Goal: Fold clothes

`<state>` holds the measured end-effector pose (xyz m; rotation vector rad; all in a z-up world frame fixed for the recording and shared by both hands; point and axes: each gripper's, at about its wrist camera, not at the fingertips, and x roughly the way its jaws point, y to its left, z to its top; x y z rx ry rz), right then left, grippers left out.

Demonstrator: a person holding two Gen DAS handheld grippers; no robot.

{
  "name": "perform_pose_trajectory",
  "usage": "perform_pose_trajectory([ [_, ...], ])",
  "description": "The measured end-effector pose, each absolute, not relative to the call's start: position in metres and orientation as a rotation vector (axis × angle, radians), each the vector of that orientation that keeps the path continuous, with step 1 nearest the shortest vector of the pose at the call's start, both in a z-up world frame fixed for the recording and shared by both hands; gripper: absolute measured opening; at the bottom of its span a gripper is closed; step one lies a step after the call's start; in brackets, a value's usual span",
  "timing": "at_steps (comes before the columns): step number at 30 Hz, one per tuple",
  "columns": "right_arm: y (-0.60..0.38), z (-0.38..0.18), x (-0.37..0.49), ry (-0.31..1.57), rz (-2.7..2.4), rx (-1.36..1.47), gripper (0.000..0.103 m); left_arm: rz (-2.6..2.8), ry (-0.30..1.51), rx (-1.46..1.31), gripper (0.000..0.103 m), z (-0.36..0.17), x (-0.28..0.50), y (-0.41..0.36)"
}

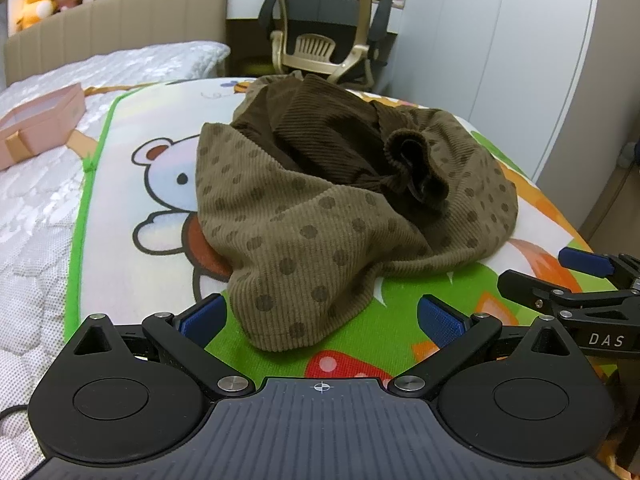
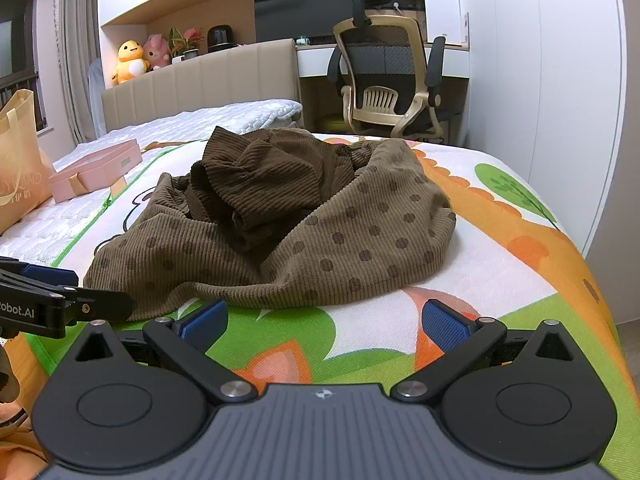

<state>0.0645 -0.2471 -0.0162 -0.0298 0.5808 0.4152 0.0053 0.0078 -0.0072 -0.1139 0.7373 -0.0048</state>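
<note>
left claw (image 1: 320,316) wide, empty | right claw (image 2: 324,320) likewise | pink box (image 2: 96,168) (contents unseen)

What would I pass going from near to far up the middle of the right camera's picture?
Right gripper → cartoon mat → brown garment → headboard → shelf plant.

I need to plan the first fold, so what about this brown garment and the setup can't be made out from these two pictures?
- Brown garment: its type and where sleeves or legs lie; it is bunched over itself in both views.
- Play mat print under the garment: covered by the cloth.
- Right gripper in the left wrist view: cut off by the frame's right edge.
- Paper bag, right wrist view: cut off by the left edge, lettering partly unreadable.
</note>
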Motion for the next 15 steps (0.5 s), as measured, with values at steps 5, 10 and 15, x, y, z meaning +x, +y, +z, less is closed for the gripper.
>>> perform_pose_trajectory([
  [5, -0.2475, -0.0163, 0.0649, 0.584, 0.416, -0.026, 0.103, -0.007, 0.738, -0.112, 0.103, -0.007, 0.0054, 0.0077],
  [10, -0.2477, -0.0168, 0.0651, 0.585, 0.416, -0.023, 0.103, -0.007, 0.736, -0.109, 0.103, -0.0064, 0.0049, 0.0067],
  [15, -0.2473, -0.0167, 0.0645, 0.585, 0.417, -0.025, 0.103, -0.008, 0.735, -0.107, 0.103, -0.0063, 0.0043, 0.0064],
])
